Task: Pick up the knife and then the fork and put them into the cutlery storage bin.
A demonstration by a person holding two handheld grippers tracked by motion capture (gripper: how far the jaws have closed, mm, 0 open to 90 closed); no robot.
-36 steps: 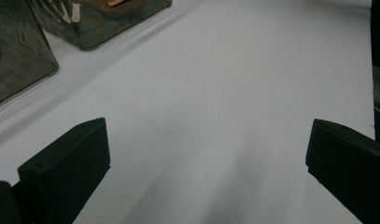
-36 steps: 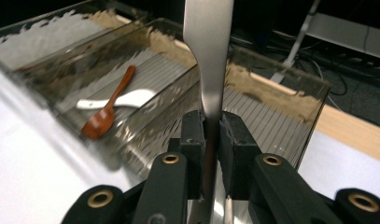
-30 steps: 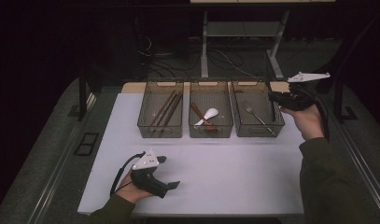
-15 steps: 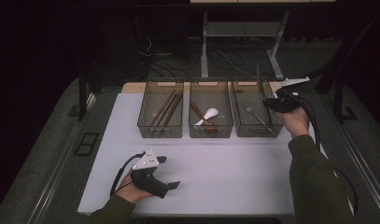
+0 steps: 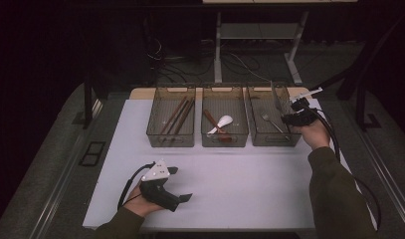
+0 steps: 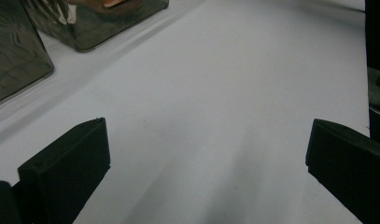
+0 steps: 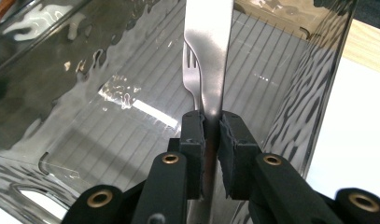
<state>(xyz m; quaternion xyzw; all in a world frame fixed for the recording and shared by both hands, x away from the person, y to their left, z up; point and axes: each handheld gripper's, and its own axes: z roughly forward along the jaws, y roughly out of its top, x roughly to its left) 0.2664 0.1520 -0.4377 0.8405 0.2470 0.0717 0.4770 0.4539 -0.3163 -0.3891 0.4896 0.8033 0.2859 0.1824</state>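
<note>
While the person's forearms enter from the near edge of the white table [image 5: 250, 179], the left gripper [image 5: 182, 191] rests low on the table's near left part, its jaws spread wide with nothing between them; the left gripper view shows bare white surface between the two black jaws and the corners of two bins at upper left. Farther back stands a row of three smoky transparent bins. The left bin [image 5: 171, 141] holds several brown chopsticks [image 5: 176, 113] lying lengthwise. The middle bin [image 5: 225, 141] holds a white spoon [image 5: 222, 122] lying across reddish-brown utensils. The right bin [image 5: 274, 139] contains a metal fork [image 5: 270, 121] lying on its floor. At the right bin's far right corner, the right gripper [image 5: 289, 110] is pressed together on the handle of a second metal utensil [image 7: 210, 51], which stands upright above the bin; the right gripper view shows the two pads pinching the handle, with the lying fork's tines visible just behind it through the bin's interior.
</note>
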